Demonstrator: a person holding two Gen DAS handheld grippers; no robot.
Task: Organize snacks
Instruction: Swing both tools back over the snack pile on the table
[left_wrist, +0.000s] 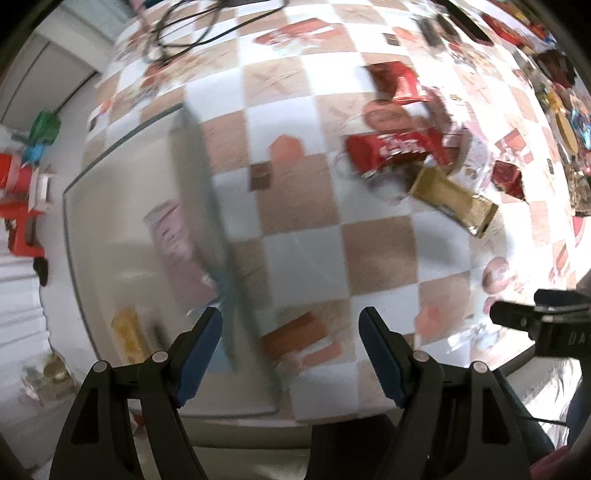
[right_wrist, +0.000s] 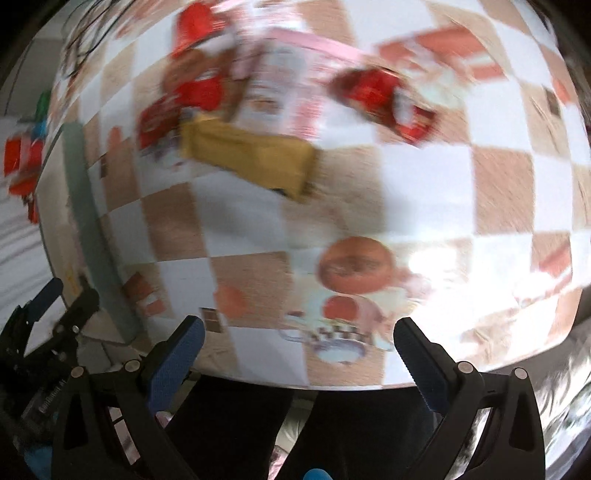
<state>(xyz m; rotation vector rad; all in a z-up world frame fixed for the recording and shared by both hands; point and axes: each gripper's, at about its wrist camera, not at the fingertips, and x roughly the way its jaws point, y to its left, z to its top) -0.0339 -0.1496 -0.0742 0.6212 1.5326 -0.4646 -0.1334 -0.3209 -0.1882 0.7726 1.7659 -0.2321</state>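
L jaws (left_wrist: 290, 354) wide open, nothing in em | R jaws (right_wrist: 299, 362) open too, empty | gold snack bar (left_wrist: 453, 201) + red wrapper (left_wrist: 397, 147) touching on checkered counter (left_wrist: 380, 254), ahead of me | clear bin (left_wrist: 122, 236) at left w/ pink pack (left_wrist: 177, 243) inside | labels too blurry 2 read

Bright daylight, heavy motion blur, fisheye edge warping, glare lower right.

Left gripper (left_wrist: 290, 350) black with blue-padded jaws, silver pivot screws, right gripper (right_wrist: 299, 360) black, blue pads alike
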